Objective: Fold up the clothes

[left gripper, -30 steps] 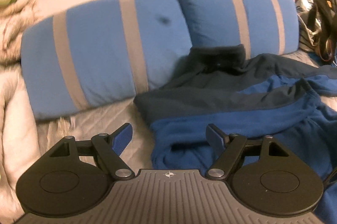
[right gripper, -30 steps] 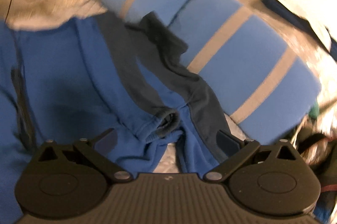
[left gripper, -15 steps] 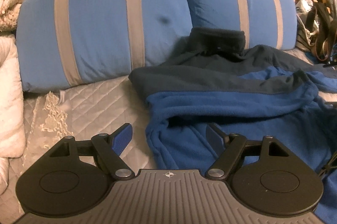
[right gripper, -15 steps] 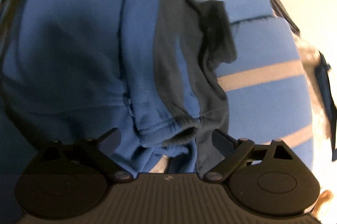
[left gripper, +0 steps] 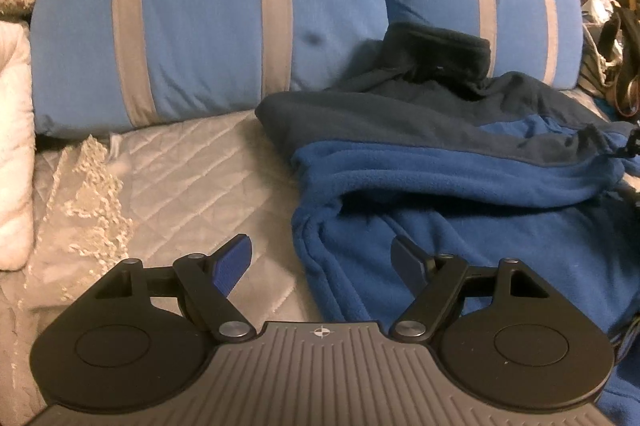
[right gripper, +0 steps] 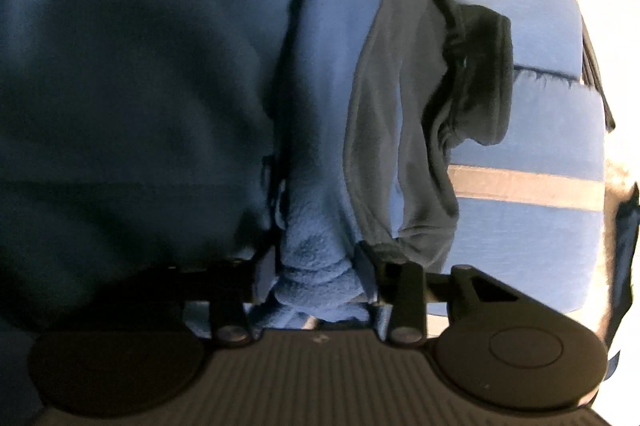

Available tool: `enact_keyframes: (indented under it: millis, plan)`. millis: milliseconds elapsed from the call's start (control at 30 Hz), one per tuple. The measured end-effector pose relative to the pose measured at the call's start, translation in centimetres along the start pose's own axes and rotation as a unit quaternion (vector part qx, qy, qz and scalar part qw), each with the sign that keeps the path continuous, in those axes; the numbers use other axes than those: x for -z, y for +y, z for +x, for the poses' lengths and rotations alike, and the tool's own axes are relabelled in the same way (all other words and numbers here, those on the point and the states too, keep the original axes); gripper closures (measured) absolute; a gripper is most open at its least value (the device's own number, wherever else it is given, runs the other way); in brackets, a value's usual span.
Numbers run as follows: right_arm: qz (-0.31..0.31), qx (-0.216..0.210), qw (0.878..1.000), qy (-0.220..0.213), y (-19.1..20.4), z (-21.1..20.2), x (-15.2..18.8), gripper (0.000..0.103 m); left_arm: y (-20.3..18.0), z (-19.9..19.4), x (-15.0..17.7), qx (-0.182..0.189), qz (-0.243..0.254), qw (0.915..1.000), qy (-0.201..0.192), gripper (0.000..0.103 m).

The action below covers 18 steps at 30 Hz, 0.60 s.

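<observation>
Right gripper fingers clamped on blue fleece jacket fold, left gripper fingers apart over quilted bedspread.

The left wrist view looks low across the bed toward the striped pillows, with the fleece jacket near on its right. The right wrist view is rolled sideways, pressed close against the same jacket; both share its dark collar and the pillows.
</observation>
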State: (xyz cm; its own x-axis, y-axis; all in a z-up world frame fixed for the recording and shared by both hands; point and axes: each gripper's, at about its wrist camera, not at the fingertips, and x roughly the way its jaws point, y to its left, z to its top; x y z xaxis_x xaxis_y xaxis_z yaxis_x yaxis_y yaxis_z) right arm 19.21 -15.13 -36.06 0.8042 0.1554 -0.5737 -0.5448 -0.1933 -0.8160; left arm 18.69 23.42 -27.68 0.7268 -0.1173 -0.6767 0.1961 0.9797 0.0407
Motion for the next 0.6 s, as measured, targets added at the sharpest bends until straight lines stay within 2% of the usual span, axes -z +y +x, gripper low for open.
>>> enact_keyframes:
  millis: [200,267,300,333,467,600]
  plan:
    - [-0.047,0.052,0.998,0.006,1.3,0.0,0.0,0.046,-0.4,0.4,0.2,0.007,0.003,1.0,0.002,0.026]
    - [-0.051,0.07,0.996,0.005,1.1,0.0,0.0,0.051,-0.5,0.6,0.2,0.005,0.003,1.0,0.003,0.026]
    - [-0.053,0.078,0.996,0.005,0.9,0.0,-0.1,0.07,-0.5,0.6,0.2,0.003,0.004,1.0,0.002,0.026]
    - [-0.048,0.078,0.996,0.005,0.5,-0.1,-0.1,0.084,-0.6,0.7,0.2,0.001,0.006,1.0,0.002,0.026]
    - [-0.009,0.066,0.998,0.004,-2.2,-1.0,-0.3,0.085,-1.1,0.8,0.2,-0.01,0.026,0.9996,-0.001,0.026]
    - [0.021,0.079,0.997,0.003,-5.7,-1.6,-0.4,0.085,-1.6,1.3,0.2,-0.018,0.052,0.9985,0.001,0.026]
